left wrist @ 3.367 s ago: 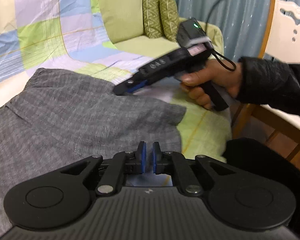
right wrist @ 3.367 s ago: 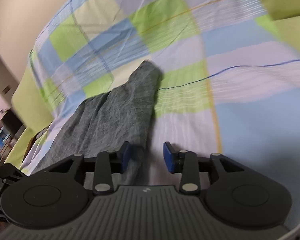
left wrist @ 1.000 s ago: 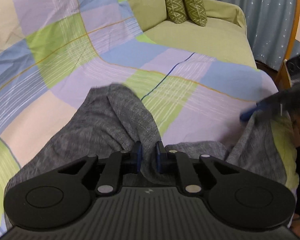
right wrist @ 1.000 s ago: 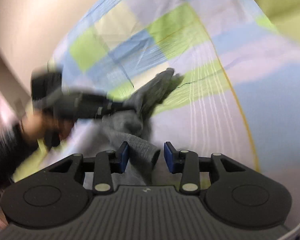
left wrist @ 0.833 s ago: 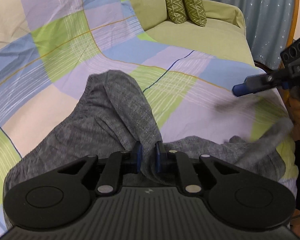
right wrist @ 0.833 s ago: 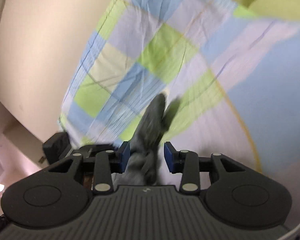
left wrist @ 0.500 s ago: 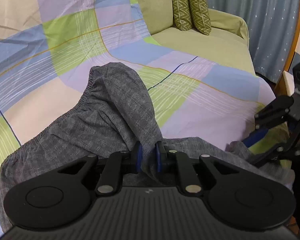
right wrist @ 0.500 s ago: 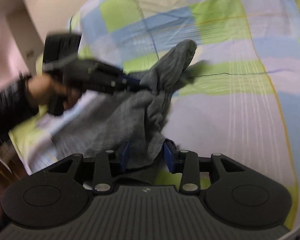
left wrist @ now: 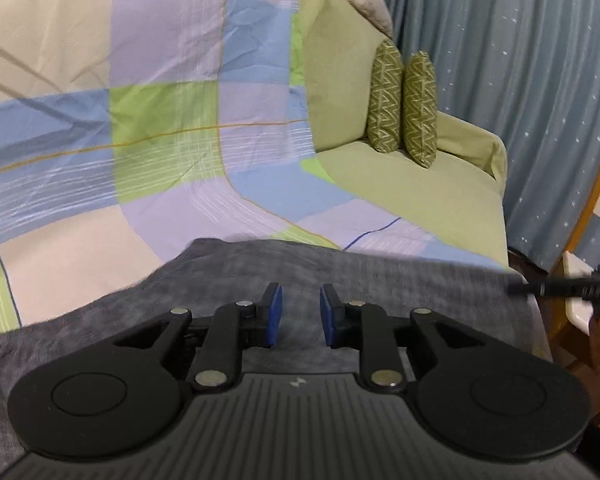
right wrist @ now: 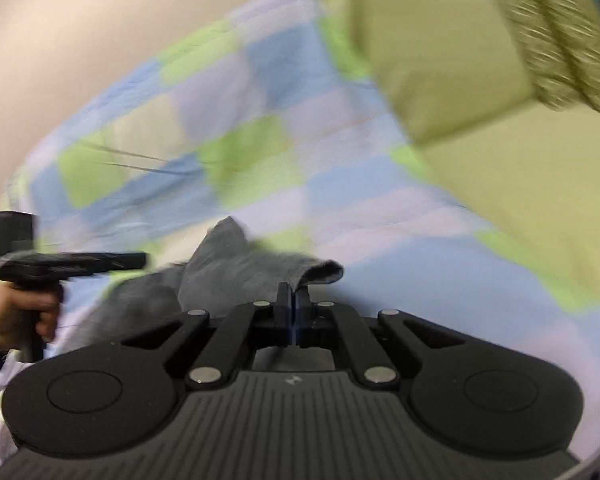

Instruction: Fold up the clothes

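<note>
A grey garment [left wrist: 380, 276] lies spread across the checked sheet [left wrist: 160, 152] on the sofa. My left gripper [left wrist: 299, 314] hovers just over its near part. Its jaws are opening, the blue pads stand apart and no cloth is between them. In the blurred right wrist view my right gripper [right wrist: 292, 300] is shut, with an edge of the grey garment [right wrist: 236, 268] pinched at its tips and curling over them. The right gripper [left wrist: 560, 290] also shows at the far right edge of the cloth. The left gripper [right wrist: 72, 262] and the hand holding it appear at the left.
Two green patterned cushions [left wrist: 404, 108] stand on the green sofa seat [left wrist: 420, 184] beyond the sheet. A blue curtain [left wrist: 520, 80] hangs behind. A wooden chair frame [left wrist: 596, 208] stands at the far right.
The left jaws have let go of the grey fold and opened. The right jaws have closed on the cloth edge and swung right. The bunched garment now lies flatter and wider.
</note>
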`<state>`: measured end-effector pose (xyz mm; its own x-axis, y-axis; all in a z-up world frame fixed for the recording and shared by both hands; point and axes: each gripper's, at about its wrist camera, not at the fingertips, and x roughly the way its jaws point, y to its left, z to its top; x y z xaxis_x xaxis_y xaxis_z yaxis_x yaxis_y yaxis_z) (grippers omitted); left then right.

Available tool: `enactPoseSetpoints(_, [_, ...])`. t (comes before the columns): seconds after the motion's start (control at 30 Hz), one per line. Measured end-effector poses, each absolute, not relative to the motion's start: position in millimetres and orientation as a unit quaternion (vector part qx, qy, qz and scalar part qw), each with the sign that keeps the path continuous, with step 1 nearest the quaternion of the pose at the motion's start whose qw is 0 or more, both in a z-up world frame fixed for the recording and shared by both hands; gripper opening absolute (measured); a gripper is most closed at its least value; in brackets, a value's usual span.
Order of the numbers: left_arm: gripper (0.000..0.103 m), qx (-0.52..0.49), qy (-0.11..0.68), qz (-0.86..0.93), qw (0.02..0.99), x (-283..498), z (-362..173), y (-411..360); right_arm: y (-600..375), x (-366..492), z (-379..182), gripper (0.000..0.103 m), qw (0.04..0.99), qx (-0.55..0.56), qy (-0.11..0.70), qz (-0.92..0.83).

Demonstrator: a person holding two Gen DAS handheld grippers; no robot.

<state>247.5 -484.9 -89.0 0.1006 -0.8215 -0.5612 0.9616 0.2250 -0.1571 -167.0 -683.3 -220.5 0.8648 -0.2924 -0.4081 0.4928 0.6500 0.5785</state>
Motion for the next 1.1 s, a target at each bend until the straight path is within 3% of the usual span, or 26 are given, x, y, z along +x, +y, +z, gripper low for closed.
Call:
enactPoseSetpoints(0.23, [0.028,0.155,0.308,-0.578,0.740,257.9,-103.7,-468.4,-685.9,-184.6,-239.8,0.006,0.871,0.376,0.146,-0.282])
enactPoseSetpoints(0.27, [0.028,0.156,0.313,-0.577,0.738,257.6,-105.7,-465.5,-686.4,-179.3,-236.3,0.010,0.879,0.367,0.150,-0.266])
enactPoseSetpoints(0.3, [0.028,0.159,0.316,-0.577,0.736,255.6,-107.3,-461.4,-687.0,-170.3,-232.5,0.024,0.888,0.355,0.160,-0.244])
enactPoseSetpoints(0.37, [0.028,0.165,0.321,-0.578,0.732,249.9,-109.6,-450.8,-684.0,-151.8,-229.7,0.034,0.900,0.344,0.168,-0.208])
enactPoseSetpoints(0.47, [0.028,0.176,0.322,-0.576,0.731,237.0,-109.1,-428.2,-681.0,-123.2,-231.1,0.033,0.913,0.329,0.196,-0.141])
enactPoseSetpoints(0.6, [0.028,0.202,0.313,-0.577,0.727,209.4,-103.6,-388.6,-673.6,-117.1,-222.6,0.033,0.910,0.291,0.217,-0.201])
enactPoseSetpoints(0.87, [0.030,0.286,0.240,-0.603,0.705,111.6,-105.9,-309.3,-613.0,-124.8,-194.4,0.033,0.922,0.318,0.211,-0.068])
enactPoseSetpoints(1.1, [0.038,0.355,0.168,-0.558,0.731,77.5,-133.5,-306.6,-569.2,-90.1,-214.5,0.034,0.893,0.376,0.247,-0.027])
